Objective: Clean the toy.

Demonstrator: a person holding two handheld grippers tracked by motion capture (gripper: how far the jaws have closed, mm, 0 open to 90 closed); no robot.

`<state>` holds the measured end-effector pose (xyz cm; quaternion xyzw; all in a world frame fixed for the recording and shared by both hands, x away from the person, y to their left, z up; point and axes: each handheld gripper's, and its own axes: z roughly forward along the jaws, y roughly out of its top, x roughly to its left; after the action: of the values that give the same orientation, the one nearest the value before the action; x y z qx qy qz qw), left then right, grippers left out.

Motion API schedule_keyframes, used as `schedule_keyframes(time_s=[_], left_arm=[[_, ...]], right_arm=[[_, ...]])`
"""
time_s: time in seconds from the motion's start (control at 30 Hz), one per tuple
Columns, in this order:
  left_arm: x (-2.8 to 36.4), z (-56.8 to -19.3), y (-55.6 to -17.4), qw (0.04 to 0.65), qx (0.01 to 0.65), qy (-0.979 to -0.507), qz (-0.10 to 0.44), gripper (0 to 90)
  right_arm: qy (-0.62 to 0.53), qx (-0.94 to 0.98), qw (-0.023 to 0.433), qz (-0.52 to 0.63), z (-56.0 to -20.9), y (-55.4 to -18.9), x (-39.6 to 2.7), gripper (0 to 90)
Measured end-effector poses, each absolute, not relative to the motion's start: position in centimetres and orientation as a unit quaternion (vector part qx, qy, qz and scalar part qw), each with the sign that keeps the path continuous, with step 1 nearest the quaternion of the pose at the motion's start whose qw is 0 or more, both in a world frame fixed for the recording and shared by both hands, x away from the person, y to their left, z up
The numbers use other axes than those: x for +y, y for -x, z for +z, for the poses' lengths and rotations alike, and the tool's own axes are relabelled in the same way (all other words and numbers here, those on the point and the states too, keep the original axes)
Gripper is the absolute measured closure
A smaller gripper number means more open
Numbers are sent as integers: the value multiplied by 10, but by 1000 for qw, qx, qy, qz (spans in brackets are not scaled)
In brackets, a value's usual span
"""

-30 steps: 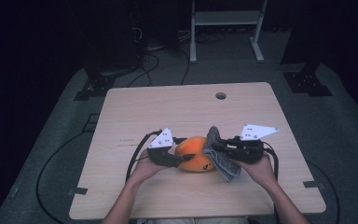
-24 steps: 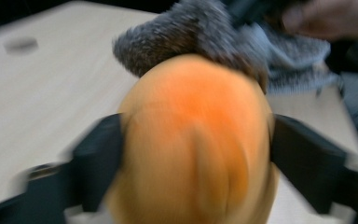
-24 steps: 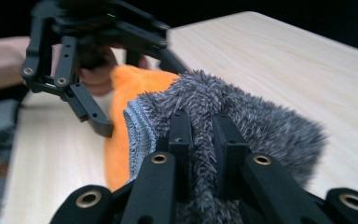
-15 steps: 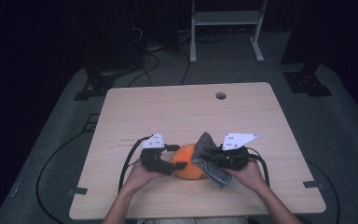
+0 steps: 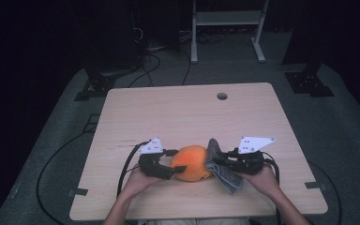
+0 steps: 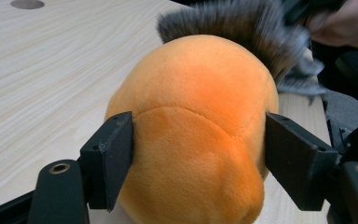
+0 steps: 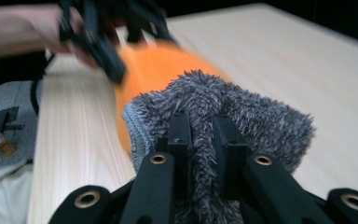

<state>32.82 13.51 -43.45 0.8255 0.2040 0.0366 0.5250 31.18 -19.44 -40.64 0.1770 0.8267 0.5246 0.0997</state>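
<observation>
Jaws of the left gripper (image 5: 166,165) clasp the orange plush ball (image 5: 193,162) at the table's (image 5: 178,112) near edge; it looks soft and light, best held across its middle. The right gripper (image 5: 219,159) pinches a grey cloth (image 5: 221,171) against it.

On the wooden table (image 5: 178,117), the left tool (image 5: 168,168) grips an orange plush (image 5: 192,162); the right tool (image 5: 222,161) pinches a grey cloth (image 5: 222,174).

Fuzzy orange plush toy (image 6: 196,130), shaggy grey cloth (image 7: 223,112)
</observation>
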Motion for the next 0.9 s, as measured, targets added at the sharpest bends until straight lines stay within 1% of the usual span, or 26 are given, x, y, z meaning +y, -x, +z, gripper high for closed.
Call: schedule_keyframes(time_s=[0.1,0.17,0.27,0.3,0.4,0.5,0.57,0.67,0.73,0.83,0.9], left_arm=[[136,-434,-326,522,202,-828,38,264],[137,-433,-326,523,201,-828,30,238],[138,-429,-329,529,214,-821,-3,101],[138,-428,-330,527,218,-821,-8,87],[135,-431,-335,506,227,-832,-8,89],[135,-435,-334,509,230,-829,-4,179],[134,-435,-332,506,223,-833,2,210],[134,-435,-330,504,221,-835,7,215],[134,-435,-329,505,220,-834,8,215],[134,-435,-327,504,215,-836,11,215],[134,-435,-326,503,212,-838,13,215]], right_arm=[[-157,831,103,524,-395,-314,-177,784],[-151,842,100,507,-396,-317,-166,784],[-148,846,84,506,-404,-320,-158,786],[-147,844,86,509,-405,-318,-158,786],[-142,843,86,511,-406,-316,-157,785],[-144,844,91,508,-407,-316,-160,786],[-151,841,84,512,-410,-317,-167,786],[-167,841,84,508,-419,-318,-181,784],[-190,839,72,504,-426,-322,-192,783],[-220,842,69,487,-437,-325,-207,784],[-220,842,65,489,-436,-324,-210,785]])
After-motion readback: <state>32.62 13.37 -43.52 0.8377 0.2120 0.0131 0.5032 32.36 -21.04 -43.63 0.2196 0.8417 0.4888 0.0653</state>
